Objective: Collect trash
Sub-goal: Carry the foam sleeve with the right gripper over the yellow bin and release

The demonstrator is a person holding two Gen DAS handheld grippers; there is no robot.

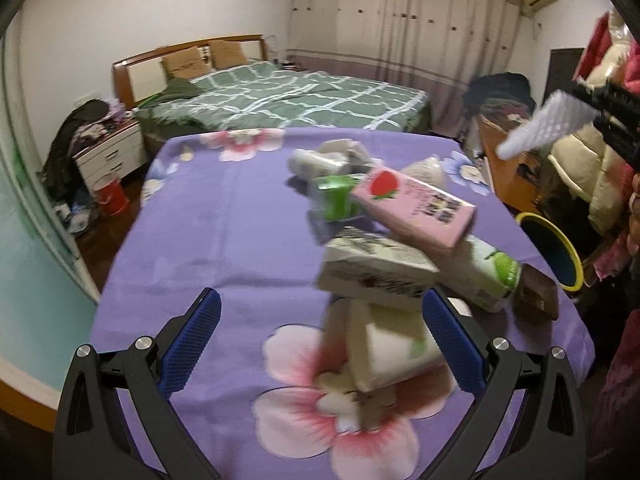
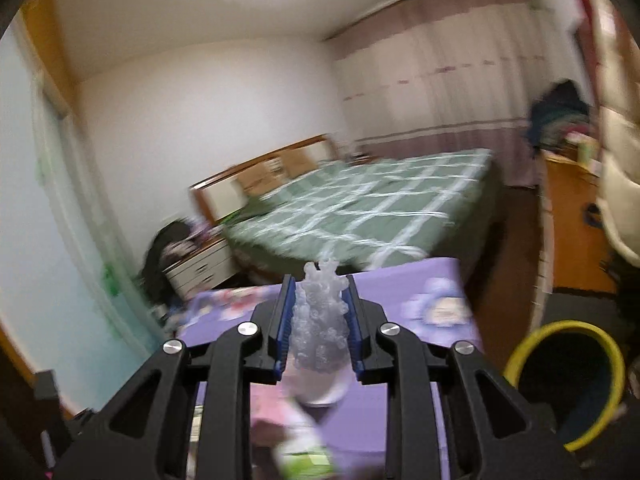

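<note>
Purple floral cloth covers the tabletop [image 1: 224, 216] on which your trash pile lies. Your left gripper [image 1: 320, 322] hangs above the near part of that cloth with its jaws spread wide and nothing between the blue pads [image 1: 192, 344].

The pile sits on the right half of the tabletop:
- A pink carton [image 1: 416, 208] with a peach picture lies on top, tilted, resting across other pieces.
- A white carton [image 1: 376, 276] lies under it, near the tip of your left gripper's right finger.
- A white and green carton [image 1: 488, 276] lies to the right of that one, partly under the pink carton.
- A small green carton [image 1: 336, 196] sits just behind the pink carton.
- A cream carton [image 1: 392, 344] lies nearest the camera, between the open fingers in the left wrist view.
- A brown packet [image 1: 536, 296] lies at the right edge of the pile.
- Crumpled pale wrappers [image 1: 320, 160] lie at the far end.

Much of the pile is motion-blurred, so labels cannot be read.

Your right gripper [image 2: 320, 320] has its jaws closed on a piece of bubble wrap [image 2: 320, 320], pinched between both pads. In the left wrist view the same bubble wrap [image 1: 540, 124] is held in the air, above and to the right of the tabletop edge.

A dark bin with a yellow rim [image 2: 520, 352] stands on the floor beside the right edge of the tabletop, lower right of the held bubble wrap. A bed [image 1: 288, 96] with a green checked cover stands beyond the tabletop.
</note>
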